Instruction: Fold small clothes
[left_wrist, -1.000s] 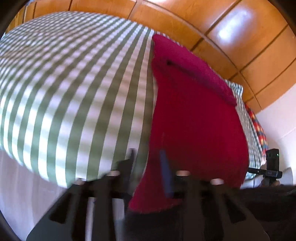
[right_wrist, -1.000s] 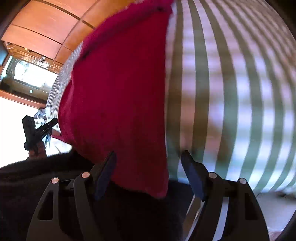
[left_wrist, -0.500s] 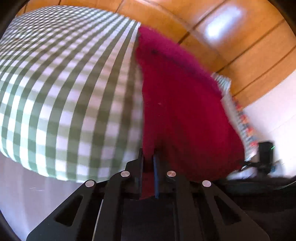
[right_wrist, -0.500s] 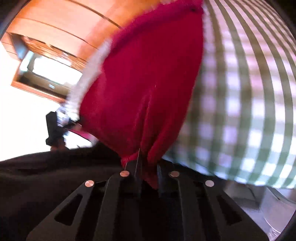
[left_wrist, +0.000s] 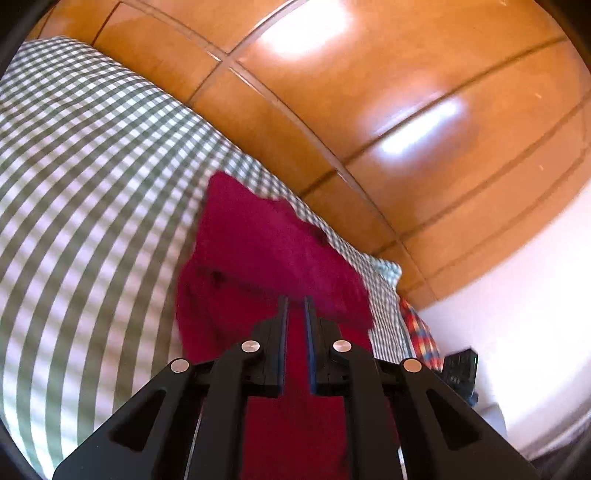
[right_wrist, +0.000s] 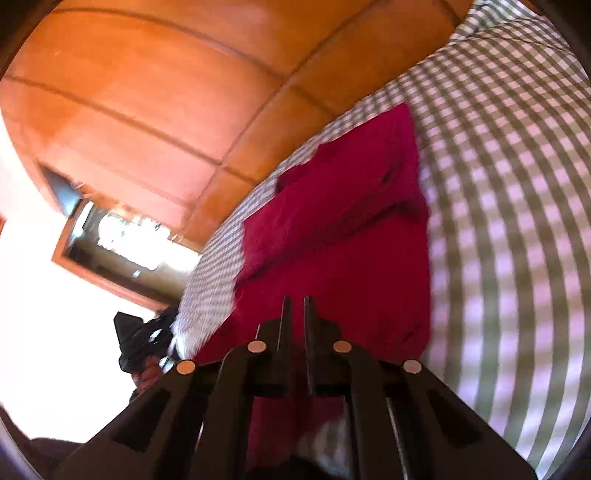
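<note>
Clearly soft, light red garment (left_wrist: 266, 258) drapes limp; we pinch its near hem corners, left gripper (left_wrist: 295, 301) and right gripper (right_wrist: 294, 300) both clamped on cloth.

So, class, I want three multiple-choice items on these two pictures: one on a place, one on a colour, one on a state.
1. Where does the garment lie?
A. on the checked bedcover
B. on the floor
C. on a chair

2. What colour is the garment?
A. blue
B. red
C. yellow

3. How are the left gripper and right gripper?
A. both wide open
B. one open
C. both shut on cloth

Key: 1 A, checks show on either side of it; 2 B, red in both views; 3 C, red cloth fills the narrow gap between each pair of fingers.
</note>
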